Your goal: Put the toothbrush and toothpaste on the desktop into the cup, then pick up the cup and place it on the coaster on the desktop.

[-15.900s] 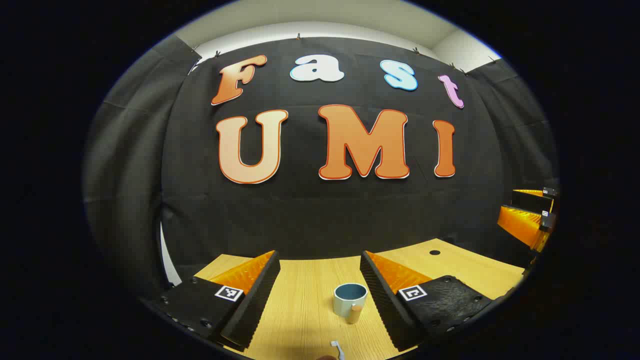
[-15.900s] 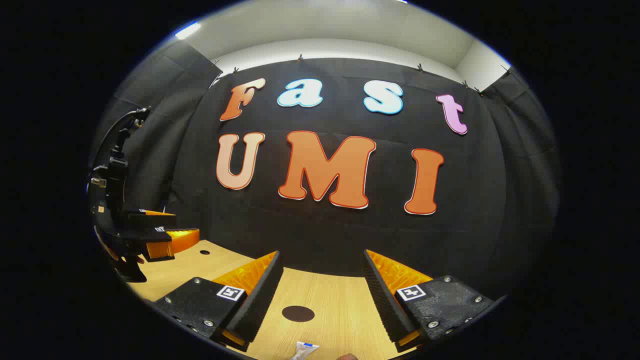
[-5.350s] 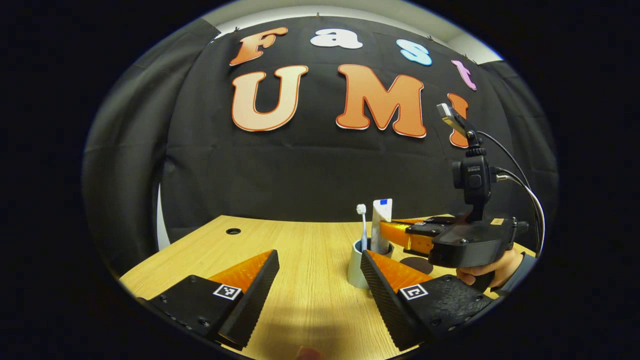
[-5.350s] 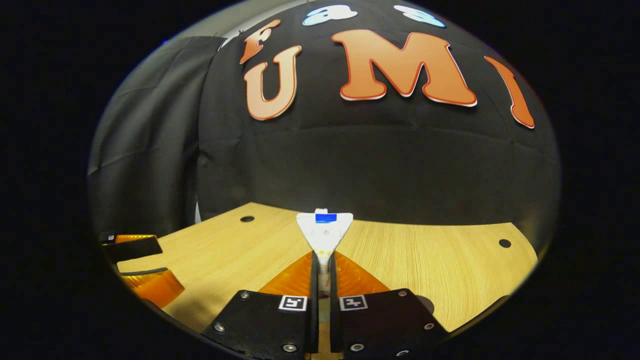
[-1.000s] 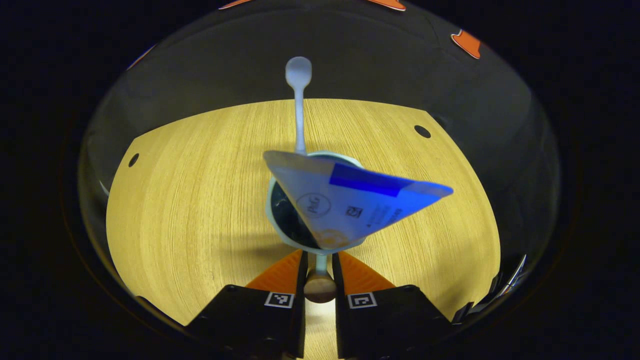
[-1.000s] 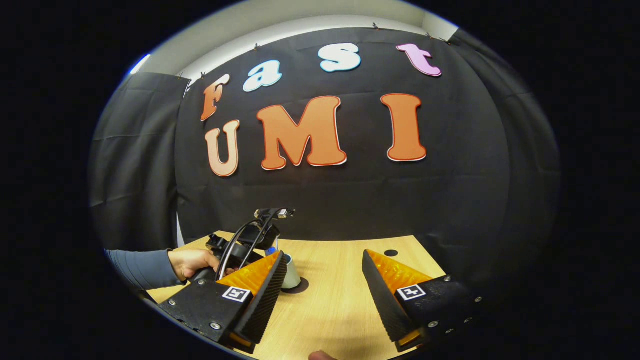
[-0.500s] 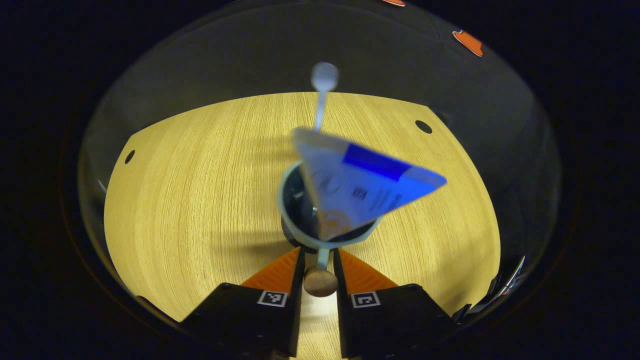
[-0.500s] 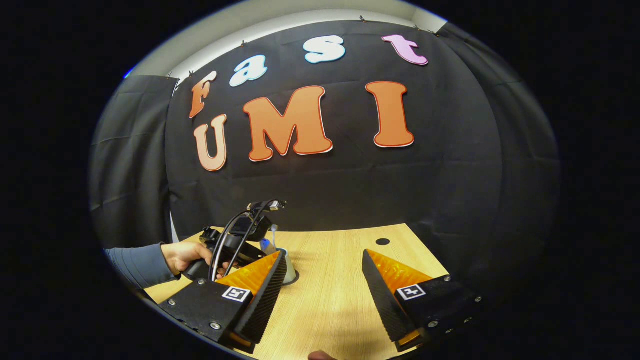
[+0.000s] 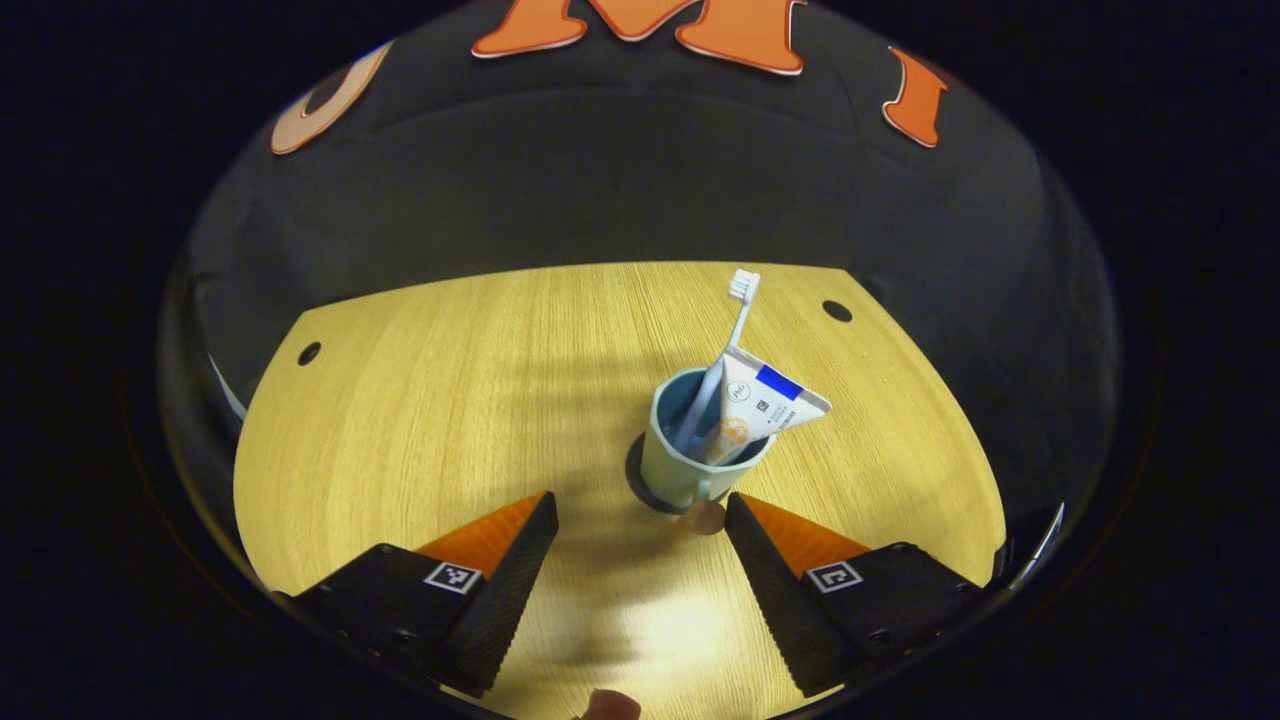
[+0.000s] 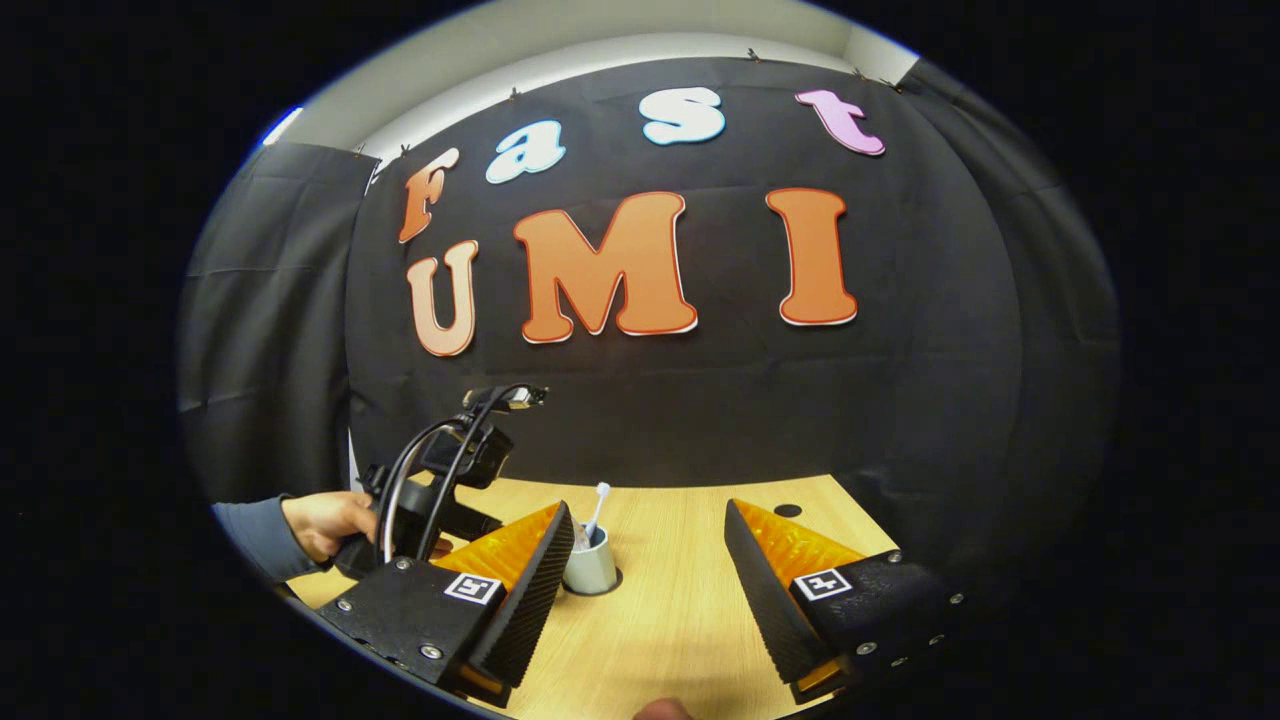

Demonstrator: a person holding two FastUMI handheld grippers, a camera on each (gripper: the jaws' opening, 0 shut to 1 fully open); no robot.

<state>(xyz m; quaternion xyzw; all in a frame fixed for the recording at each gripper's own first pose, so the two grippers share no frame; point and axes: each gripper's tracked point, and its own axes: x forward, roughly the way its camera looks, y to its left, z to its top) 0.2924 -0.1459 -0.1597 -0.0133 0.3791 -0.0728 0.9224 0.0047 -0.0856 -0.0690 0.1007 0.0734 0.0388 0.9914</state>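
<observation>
**Left gripper view: cup set on the coaster**

Left tongs [image 9: 630, 560] stand wide open, empty, the cup's round wooden handle knob [image 9: 704, 517] just ahead between them. The cup [image 9: 690, 460], rigid and probably light but top-heavy, holds the toothbrush [image 9: 722, 350] and toothpaste [image 9: 760, 405] and sits on the dark coaster [image 9: 634, 478] on the surface [image 9: 420, 400]. Right tongs [image 10: 640, 600] gape empty, well back.

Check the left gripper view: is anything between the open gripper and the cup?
Nothing visible. The cup stands just ahead of the left gripper, on the coaster, holding the toothbrush and toothpaste; bare desktop lies between.
</observation>
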